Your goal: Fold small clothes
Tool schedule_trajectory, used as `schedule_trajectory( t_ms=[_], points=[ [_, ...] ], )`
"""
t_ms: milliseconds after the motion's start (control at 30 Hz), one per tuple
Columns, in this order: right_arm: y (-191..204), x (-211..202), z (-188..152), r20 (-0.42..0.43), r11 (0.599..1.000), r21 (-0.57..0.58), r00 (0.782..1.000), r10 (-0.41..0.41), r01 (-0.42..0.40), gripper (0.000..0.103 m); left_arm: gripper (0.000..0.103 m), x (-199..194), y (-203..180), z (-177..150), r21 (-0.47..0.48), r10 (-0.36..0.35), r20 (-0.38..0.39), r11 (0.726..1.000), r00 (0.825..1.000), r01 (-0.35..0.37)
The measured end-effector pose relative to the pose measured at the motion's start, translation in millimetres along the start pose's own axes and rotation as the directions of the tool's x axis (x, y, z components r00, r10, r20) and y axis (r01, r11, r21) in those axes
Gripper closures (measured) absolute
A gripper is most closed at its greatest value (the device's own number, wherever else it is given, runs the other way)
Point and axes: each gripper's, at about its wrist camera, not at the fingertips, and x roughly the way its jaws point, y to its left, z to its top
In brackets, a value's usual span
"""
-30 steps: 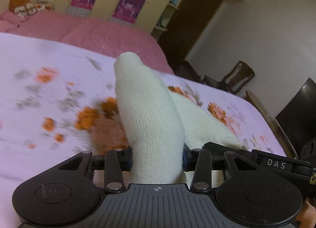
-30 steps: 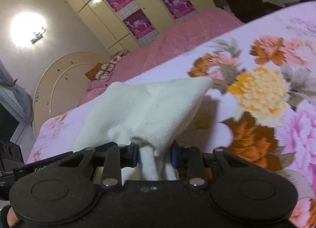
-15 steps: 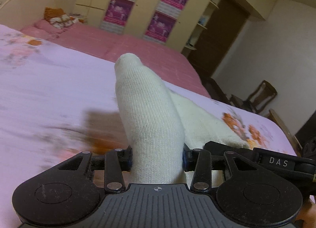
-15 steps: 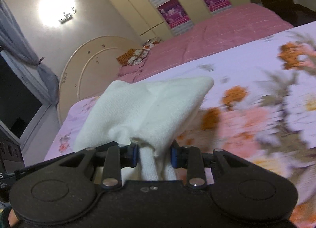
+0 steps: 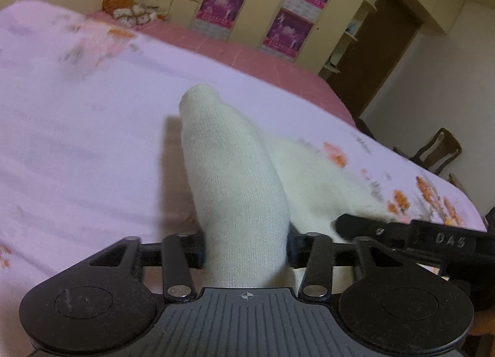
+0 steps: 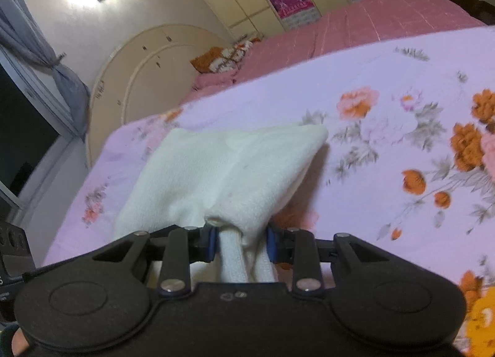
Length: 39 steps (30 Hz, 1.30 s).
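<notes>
White knit sock [image 5: 238, 190] sits between the left gripper [image 5: 246, 247] jaws, which have just been opening, over the floral bedsheet [image 5: 77, 146]. The right gripper [image 6: 239, 241] clamps its other end.

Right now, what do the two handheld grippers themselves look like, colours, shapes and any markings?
Both are black plastic. The left gripper has a ribbed grey body, round side discs, silver pivot screws and a small crosshair mark. The right gripper looks alike, with blue finger pads. White letters DAS mark its side in the left wrist view.
</notes>
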Motion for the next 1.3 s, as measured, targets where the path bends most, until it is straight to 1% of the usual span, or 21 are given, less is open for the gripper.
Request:
schedule_trajectory(
  t_ms=[67,100,200,300,467,500,567,600,667,700,767,800,867,900,933,967,1067,1167,1200,1233,1300],
  points=[
    [-2.4,1.9,-4.2,0.002,1.0,0.009,1.0,-0.03,0.03,0.069,0.038,1.5,5.0,-4.2,-0.007,0.004,0.009,1.0,1.0,-0.004],
    [-2.6,2.5,-4.8,0.008,0.999,0.015,0.999,-0.047,0.047,0.066,0.036,0.0,5.6,-5.0,-0.007,0.009,0.008,1.0,1.0,-0.008],
    [-3.7,-1.4,-3.7,0.03,0.996,0.029,0.995,-0.091,0.09,0.065,0.035,-7.5,5.6,-3.3,-0.008,0.016,0.002,1.0,1.0,-0.016],
    [2.9,-6.8,-1.7,0.053,0.992,0.007,0.99,-0.129,0.129,0.066,0.035,-26.1,-0.3,-9.4,0.012,0.044,0.011,0.999,0.999,-0.044],
    [9.7,-32.7,-13.7,0.045,0.994,0.014,0.993,-0.107,0.107,0.064,0.035,-57.3,5.6,-27.9,0.02,0.045,0.01,0.999,0.999,-0.045],
    [9.6,-39.9,-20.7,0.031,0.994,0.017,0.994,-0.107,0.106,0.061,0.035,-62.6,7.7,-33.3,0.016,0.049,0.005,0.999,0.999,-0.049],
    [10.6,-48.0,-33.0,0.007,0.994,0.026,0.995,-0.104,0.104,0.051,0.035,-70.2,12.0,-45.5,-0.001,0.056,-0.012,0.998,0.998,-0.056],
    [10.8,-51.1,-39.7,-0.003,0.994,0.033,0.994,-0.106,0.107,0.043,0.035,-72.2,13.8,-52.8,-0.009,0.057,-0.029,0.998,0.998,-0.057],
    [10.7,-54.4,-56.8,-0.044,0.993,0.032,0.993,-0.111,0.112,0.042,0.035,-72.5,15.4,-65.0,-0.011,0.06,-0.049,0.998,0.997,-0.06],
    [10.8,-54.6,-63.3,-0.061,0.993,0.028,0.991,-0.116,0.118,0.044,0.035,-73.0,13.9,-69.4,-0.004,0.062,-0.048,0.998,0.997,-0.062],
    [9.2,-51.4,-77.2,-0.106,0.99,0.025,0.985,-0.136,0.14,0.055,0.035,-74.3,8.3,-74.5,0.034,0.067,-0.047,0.997,0.997,-0.066],
    [9.0,-50.6,-82.0,-0.111,0.99,0.029,0.985,-0.135,0.139,0.062,0.035,-74.7,6.6,-75.7,0.044,0.061,-0.053,0.997,0.997,-0.059],
    [11.6,-51.1,-85.3,-0.104,0.989,0.036,0.985,-0.136,0.14,0.073,0.036,-75.4,3.6,-75.2,0.05,0.049,-0.065,0.998,0.997,-0.046],
    [9.9,-52.1,-85.2,-0.11,0.99,0.063,0.986,-0.122,0.13,0.083,0.036,-76.6,2.4,-74.2,0.055,0.039,-0.071,0.998,0.997,-0.035],
    [8.9,-54.2,-84.3,-0.113,0.989,0.089,0.988,-0.108,0.118,0.088,0.053,-78.3,0.9,-73.1,0.059,0.024,-0.076,0.998,0.997,-0.02],
    [8.1,-56.9,-84.0,-0.114,0.988,0.116,0.99,-0.088,0.101,0.089,0.06,-79.7,-0.2,-71.7,0.067,0.019,-0.084,0.998,0.996,-0.014],
    [12.4,-68.3,-85.3,-0.093,0.987,0.156,0.995,-0.035,0.049,0.09,0.06,-85.6,-0.1,-66.1,0.07,0.014,-0.083,0.998,0.996,-0.009],
    [3.3,-75.0,-87.7,-0.073,0.971,0.238,0.997,0.015,0.003,0.09,0.059,-83.9,2.6,-68.6,0.077,0.03,-0.103,0.997,0.994,-0.022],
    [-2.8,-73.0,-90.2,-0.08,0.966,0.259,0.997,0.002,0.019,0.09,0.059,-81.4,4.7,-72.3,0.072,0.038,-0.116,0.997,0.993,-0.03],
    [-7.6,-69.6,-93.3,-0.096,0.963,0.265,0.995,-0.03,0.054,0.09,0.059,-80.2,5.8,-75.2,0.068,0.038,-0.114,0.997,0.993,-0.03],
    [-8.9,-64.2,-98.3,-0.113,0.964,0.248,0.991,-0.066,0.093,0.088,0.058,-80.6,2.7,-76.7,0.081,0.05,-0.106,0.996,0.993,-0.042]
  ],
)
